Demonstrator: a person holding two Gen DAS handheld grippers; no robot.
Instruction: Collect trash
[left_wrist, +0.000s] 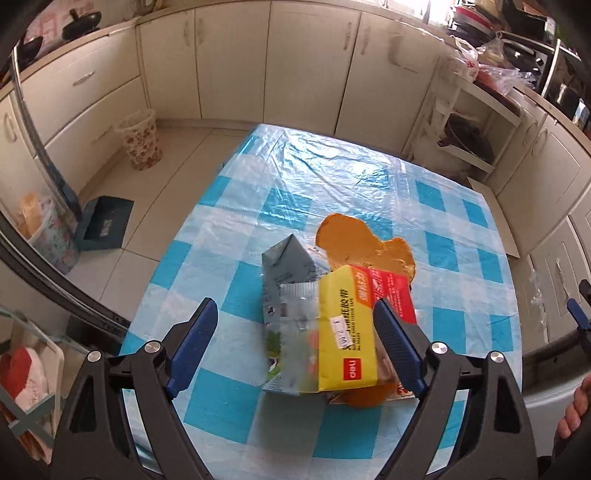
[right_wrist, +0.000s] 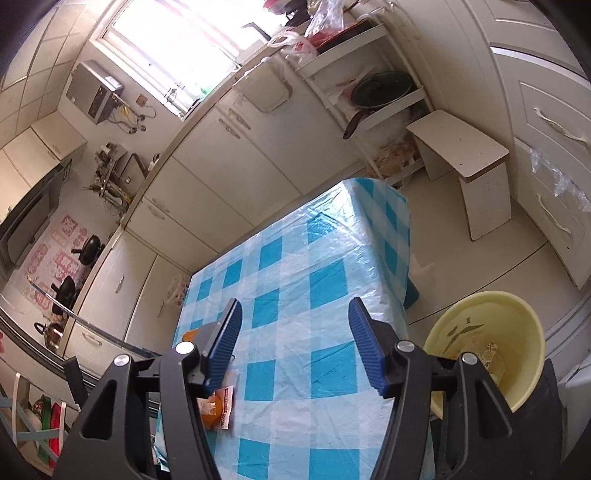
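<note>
My left tool (left_wrist: 295, 332) hangs above the worktop covered in a blue-and-white checked plastic cloth (left_wrist: 236, 406), angled down, its blue ribbed fingers (left_wrist: 195, 343) spread wide. Between them, lying on the cloth, I see the trash pile: a grey gable-top carton (left_wrist: 288, 266), a yellow cardboard tape box (left_wrist: 347, 332) leaning over it and a red packet (left_wrist: 391, 295) beside that; the right finger overlaps the yellow box, but I cannot tell whether it touches. An orange-brown flat wrapper (left_wrist: 354, 240) lies just behind. My right tool (right_wrist: 295, 347) is tilted over the worktop's other side, fingers wide, gripping nothing. A pale yellow plastic bin (right_wrist: 517, 332) stands on the floor beside the worktop, with some scraps inside.
</note>
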